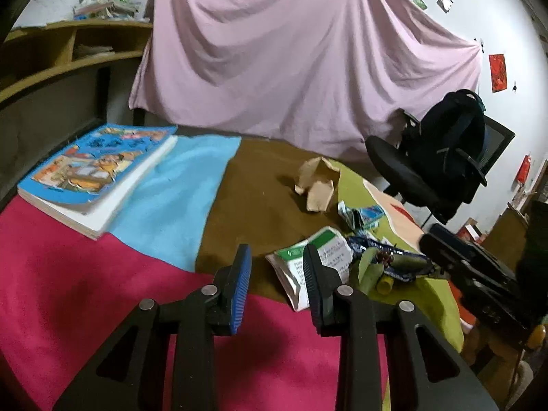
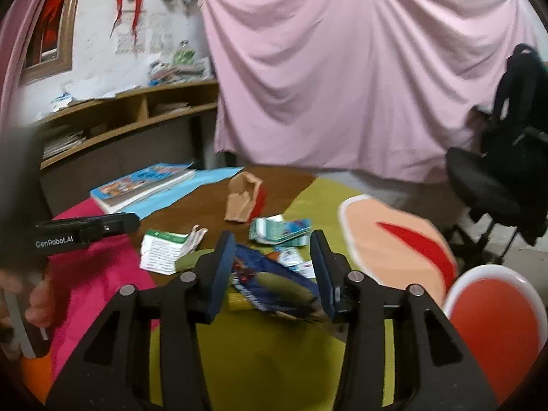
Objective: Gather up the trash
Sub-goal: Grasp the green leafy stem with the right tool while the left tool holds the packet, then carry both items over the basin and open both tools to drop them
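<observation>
My left tool [image 1: 277,274] hangs with its jaws apart and empty over the surface [image 1: 102,274], a patchwork of pink, blue, brown and green felt. My right tool [image 2: 274,260] is open too — its jaws straddle a crumpled dark-blue foil wrapper [image 2: 274,284] without pressing it. Near it lie a white-and-green paper packet [image 1: 318,257], a teal wrapper [image 2: 284,229] and a crushed tan cardboard box [image 1: 316,183] — all well apart from the blue picture book [image 1: 92,167].

"GenRobot.AI" on the left gripper [image 2: 87,233]; other print seems illegible.
</observation>
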Motion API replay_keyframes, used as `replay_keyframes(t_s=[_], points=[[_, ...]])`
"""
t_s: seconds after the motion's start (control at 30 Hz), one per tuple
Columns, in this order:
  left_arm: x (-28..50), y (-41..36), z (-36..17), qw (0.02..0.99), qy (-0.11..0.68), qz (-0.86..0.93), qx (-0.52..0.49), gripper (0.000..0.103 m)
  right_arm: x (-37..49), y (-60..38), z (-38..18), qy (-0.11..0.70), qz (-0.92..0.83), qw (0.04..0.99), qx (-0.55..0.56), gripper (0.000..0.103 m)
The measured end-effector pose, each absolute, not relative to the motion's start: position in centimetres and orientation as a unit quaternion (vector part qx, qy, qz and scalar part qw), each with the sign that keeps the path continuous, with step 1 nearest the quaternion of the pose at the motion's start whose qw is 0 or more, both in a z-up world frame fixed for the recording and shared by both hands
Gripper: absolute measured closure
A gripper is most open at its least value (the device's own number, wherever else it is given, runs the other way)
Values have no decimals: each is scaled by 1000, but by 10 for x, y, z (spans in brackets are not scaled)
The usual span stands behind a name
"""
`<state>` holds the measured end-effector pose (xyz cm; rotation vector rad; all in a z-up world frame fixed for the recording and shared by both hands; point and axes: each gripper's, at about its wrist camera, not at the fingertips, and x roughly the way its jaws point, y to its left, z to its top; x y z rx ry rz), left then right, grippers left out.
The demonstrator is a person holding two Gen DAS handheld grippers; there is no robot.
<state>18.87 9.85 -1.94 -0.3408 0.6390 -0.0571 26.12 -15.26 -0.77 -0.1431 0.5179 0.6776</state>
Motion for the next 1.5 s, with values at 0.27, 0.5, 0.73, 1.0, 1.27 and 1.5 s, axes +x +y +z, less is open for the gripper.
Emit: replay_keyframes(t_s=[0.27,0.5,0.73,1.0,1.27,1.5], points=[[198,97,-28,917,349,-66,-182,77,274,-136,-27,307,352,881,-82,44],[203,97,-31,909,365,-74,-187,88,285,-134,-35,344,352,867,-79,48],[197,91,-24,921,342,-70,-173,97,288,-139,-35,349,357,864,-66,63],[181,74,-10,949,289,-41,-121,100,273,-145,-24,308,364,877,-57,64],[156,46,14,978,197,-3,-73,100,249,-175,-1,222,354,908,-8,64],[140,-5,42,995,101,-15,-17,100,223,-214,28,127,311,942,24,64]])
